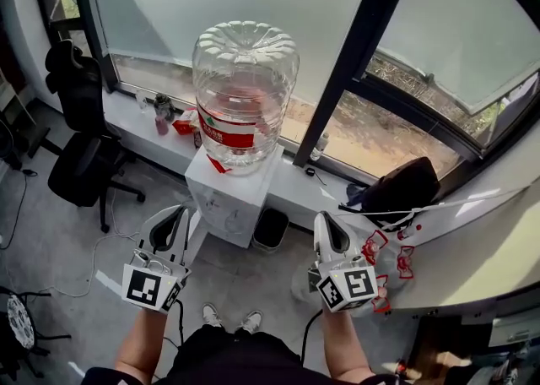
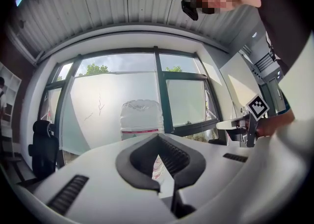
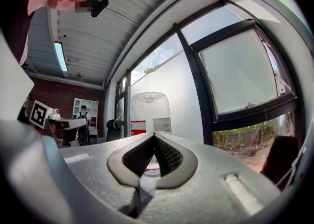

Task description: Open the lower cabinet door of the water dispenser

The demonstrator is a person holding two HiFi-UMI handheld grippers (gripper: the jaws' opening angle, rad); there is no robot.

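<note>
Beside the left window frame, a black padded office chair (image 1: 80,151) stands on the smooth grey floor (image 1: 51,240). Nearer the person, the left gripper (image 1: 173,221) — white moulded plastic with ribbed dark pads — is held level, its jaws pressed together on nothing. Ahead, between the two tools, the boxy white water dispenser (image 1: 229,197) stands against the window sill (image 1: 135,117), topped by a clear ribbed bottle (image 1: 245,79) with a red label; its lower cabinet door is too foreshortened to make out. The right gripper (image 1: 329,230) matches — level, jaws clenched, empty. A black bag (image 1: 401,189) slumps at the sill's right end.
</note>
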